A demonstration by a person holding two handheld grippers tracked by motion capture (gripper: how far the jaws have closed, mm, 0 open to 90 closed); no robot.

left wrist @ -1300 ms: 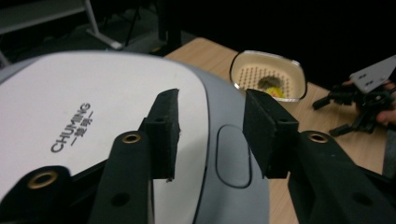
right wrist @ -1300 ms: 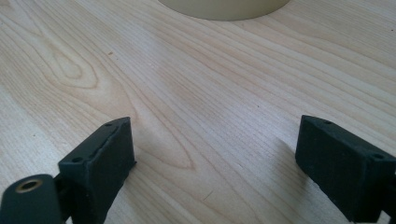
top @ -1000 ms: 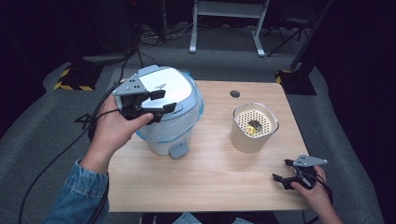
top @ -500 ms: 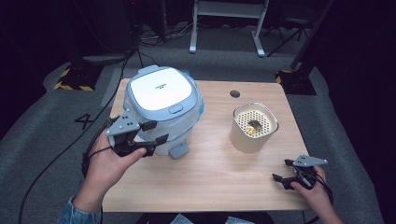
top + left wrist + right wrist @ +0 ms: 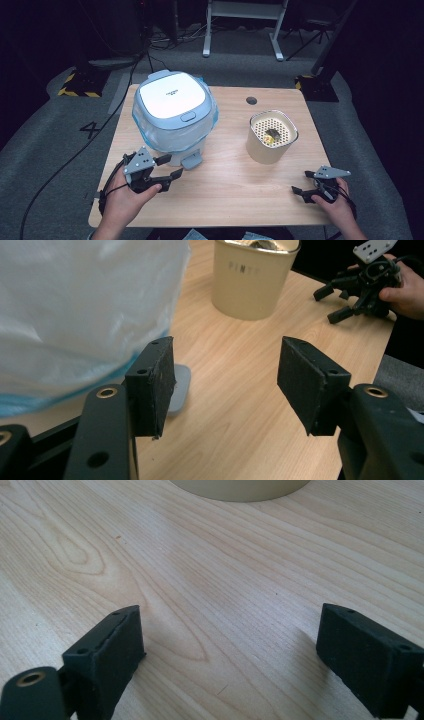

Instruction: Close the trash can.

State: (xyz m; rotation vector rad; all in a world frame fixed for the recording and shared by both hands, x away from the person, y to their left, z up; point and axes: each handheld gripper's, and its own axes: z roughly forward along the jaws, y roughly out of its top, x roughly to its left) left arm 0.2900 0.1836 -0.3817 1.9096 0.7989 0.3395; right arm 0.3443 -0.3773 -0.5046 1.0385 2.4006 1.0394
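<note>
A pale blue pedal bin (image 5: 172, 115) with a white lid and a clear plastic liner stands at the table's left; its grey pedal (image 5: 191, 161) points toward me. My left gripper (image 5: 169, 167) is open and empty, low over the table just in front of the bin's left side. In the left gripper view (image 5: 226, 375) the liner-covered bin wall (image 5: 75, 315) fills the upper left and the pedal (image 5: 179, 390) lies behind one pad. My right gripper (image 5: 301, 183) rests open and empty near the table's front right corner; its view (image 5: 230, 655) shows bare wood between the pads.
A cream container (image 5: 271, 136) with a perforated insert holding a small scrap stands right of centre; its base shows in the right gripper view (image 5: 240, 489). A round cable hole (image 5: 251, 100) sits near the far edge. Metal stand legs (image 5: 242, 30) and cables lie on the floor beyond.
My left hand has come down from the bin's lid, toward me, to the table's front left, gripper still open. The right hand has not moved.
</note>
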